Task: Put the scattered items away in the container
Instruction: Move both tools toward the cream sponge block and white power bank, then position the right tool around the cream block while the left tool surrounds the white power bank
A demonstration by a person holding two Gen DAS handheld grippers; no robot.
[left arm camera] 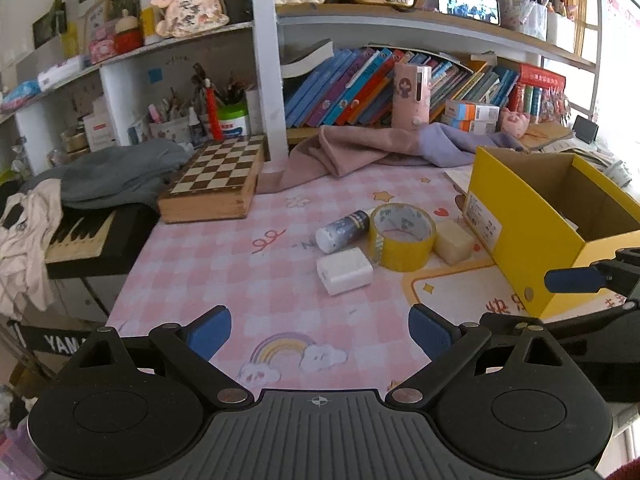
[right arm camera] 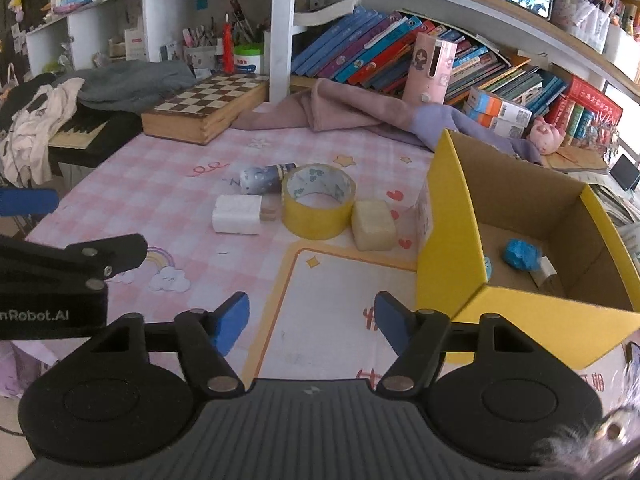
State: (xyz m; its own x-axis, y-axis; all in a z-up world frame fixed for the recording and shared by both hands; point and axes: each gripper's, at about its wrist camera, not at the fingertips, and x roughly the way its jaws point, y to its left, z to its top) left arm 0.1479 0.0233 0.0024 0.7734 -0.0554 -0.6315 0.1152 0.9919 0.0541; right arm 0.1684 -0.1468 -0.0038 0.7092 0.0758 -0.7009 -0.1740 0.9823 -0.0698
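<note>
Here, the scattered items are seen gathered in a tight cluster on the pink checked counter [right arm camera: 160, 184], just left of the yellow box [right arm camera: 448, 216]. A yellow tape roll [right arm camera: 318, 200] sits upright in the middle, with a cream block [right arm camera: 374, 225] touching its right side and a white charger [right arm camera: 237, 214] just beside it on the left. A small patterned bottle [right arm camera: 260, 178] is laid on its side behind the tape. Inside the open box, a blue lump [right arm camera: 522, 255] and a small white piece [right arm camera: 545, 271] are seen on the cardboard floor. The right gripper [right arm camera: 312, 322] is held above the counter before the box, its jaws partly open with nothing between them. The left gripper [left arm camera: 320, 334] is held further left, jaws wide apart and empty. Behind the cluster, a chessboard [left arm camera: 216, 178] and crumpled cloth [left arm camera: 360, 150] are seen below the bookshelves.
</note>
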